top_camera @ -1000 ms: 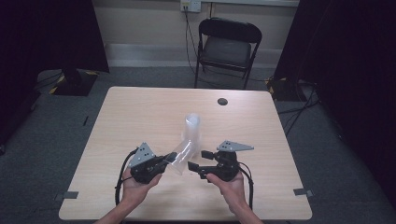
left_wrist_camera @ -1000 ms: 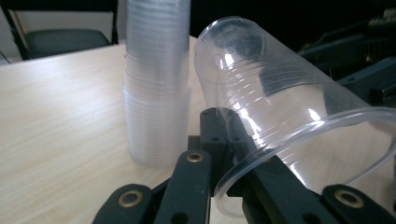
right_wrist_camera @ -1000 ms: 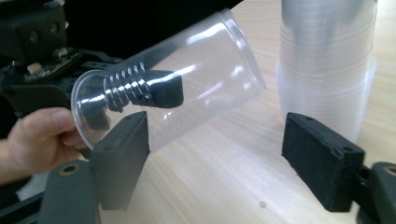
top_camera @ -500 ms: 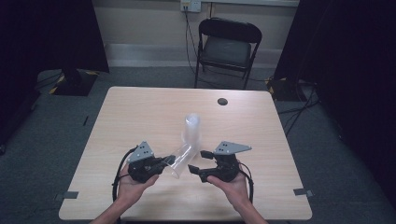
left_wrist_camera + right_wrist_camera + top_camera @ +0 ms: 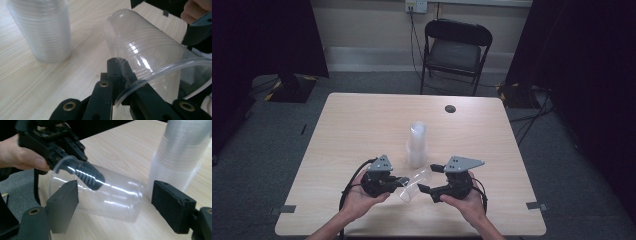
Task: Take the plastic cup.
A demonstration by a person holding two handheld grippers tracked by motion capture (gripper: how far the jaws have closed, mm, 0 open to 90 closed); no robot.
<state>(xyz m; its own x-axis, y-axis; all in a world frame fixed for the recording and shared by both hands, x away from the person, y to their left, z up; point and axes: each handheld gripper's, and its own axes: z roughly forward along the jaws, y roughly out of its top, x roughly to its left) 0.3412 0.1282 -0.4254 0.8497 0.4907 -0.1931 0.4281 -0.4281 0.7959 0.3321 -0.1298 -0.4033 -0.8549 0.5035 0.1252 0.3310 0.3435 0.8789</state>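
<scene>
**Clear cup held sideways, second grip pending**

The left hand-held gripper [image 5: 401, 181] was clamped on the rim of a clear plastic cup [image 5: 414, 183], one jaw inside the mouth and one outside, so that the cup lay tilted on its side just above the worktop [image 5: 362, 125], its base pointing toward the stack of cups [image 5: 417, 145] standing upright just beyond it. The right hand-held gripper [image 5: 427, 189] sat close on the other side with its jaws apart; they had just been opening, and in the right gripper view the cup's body [image 5: 100, 195] lay between the two pads [image 5: 63, 202] without either pressing on it.

The step in hand looked like separating or passing over a single cup taken from the stack. The next move would probably call for the right jaws to close gently around the cup's wall, lightly enough not to crush the thin plastic, before the left grip lets go of the rim.
</scene>
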